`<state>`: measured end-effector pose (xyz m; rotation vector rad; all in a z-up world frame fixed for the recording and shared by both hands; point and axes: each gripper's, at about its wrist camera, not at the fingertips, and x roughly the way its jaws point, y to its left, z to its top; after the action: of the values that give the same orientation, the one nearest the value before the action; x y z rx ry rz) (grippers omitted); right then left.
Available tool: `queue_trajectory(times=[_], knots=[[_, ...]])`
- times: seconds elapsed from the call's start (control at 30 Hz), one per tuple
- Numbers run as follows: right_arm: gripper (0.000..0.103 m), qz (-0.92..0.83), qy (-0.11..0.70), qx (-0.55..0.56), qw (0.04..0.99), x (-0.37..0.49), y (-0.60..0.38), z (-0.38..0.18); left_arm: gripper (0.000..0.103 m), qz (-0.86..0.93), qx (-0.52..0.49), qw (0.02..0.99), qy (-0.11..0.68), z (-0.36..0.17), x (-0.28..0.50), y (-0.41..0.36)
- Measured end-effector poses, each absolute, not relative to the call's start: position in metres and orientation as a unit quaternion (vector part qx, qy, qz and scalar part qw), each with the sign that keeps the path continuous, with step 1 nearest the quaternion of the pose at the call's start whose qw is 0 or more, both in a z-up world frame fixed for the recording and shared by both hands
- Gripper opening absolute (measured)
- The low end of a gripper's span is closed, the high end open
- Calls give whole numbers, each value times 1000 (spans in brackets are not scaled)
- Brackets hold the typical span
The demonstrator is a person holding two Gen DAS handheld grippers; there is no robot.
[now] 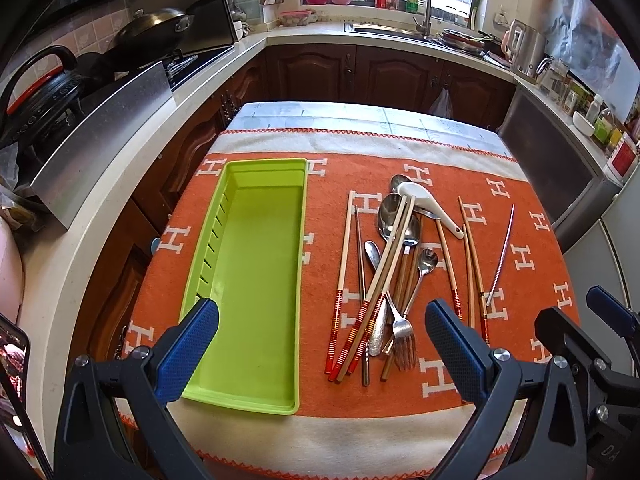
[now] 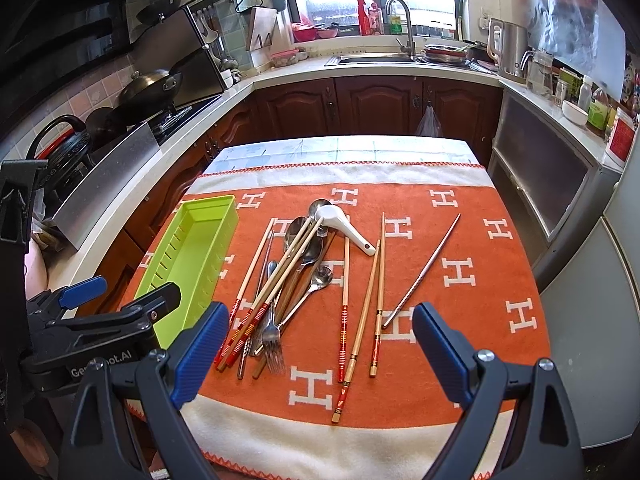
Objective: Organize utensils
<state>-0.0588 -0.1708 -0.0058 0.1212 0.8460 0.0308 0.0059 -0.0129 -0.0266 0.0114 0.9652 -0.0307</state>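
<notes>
Both grippers wide apart; utensil pile (image 2: 296, 280) beside green tray (image 1: 224, 200), prob. empty.

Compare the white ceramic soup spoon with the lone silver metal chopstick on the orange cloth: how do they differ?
The white ceramic soup spoon is short and broad, with a deep bowl; the silver metal chopstick is long, thin and tapered. The spoon rests on the pile of utensils, touching metal spoons; the chopstick lies apart to the right, flat on the orange cloth. The spoon is matte white, the chopstick shiny. Neither is in the green plastic tray.
</notes>
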Motion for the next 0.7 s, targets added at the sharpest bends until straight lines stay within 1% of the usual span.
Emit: queue_trajectory(times=[0.23, 0.37, 0.7], knots=[[94, 10, 416, 75, 906, -53, -184, -12, 102, -38, -1, 879, 475, -33, 15, -22], [94, 4, 419, 89, 904, -48, -196, -16, 98, -55, 0, 873, 484, -37, 23, -31], [94, -32, 437, 151, 886, -30, -250, -38, 97, -99, 31, 856, 507, -53, 51, -71]])
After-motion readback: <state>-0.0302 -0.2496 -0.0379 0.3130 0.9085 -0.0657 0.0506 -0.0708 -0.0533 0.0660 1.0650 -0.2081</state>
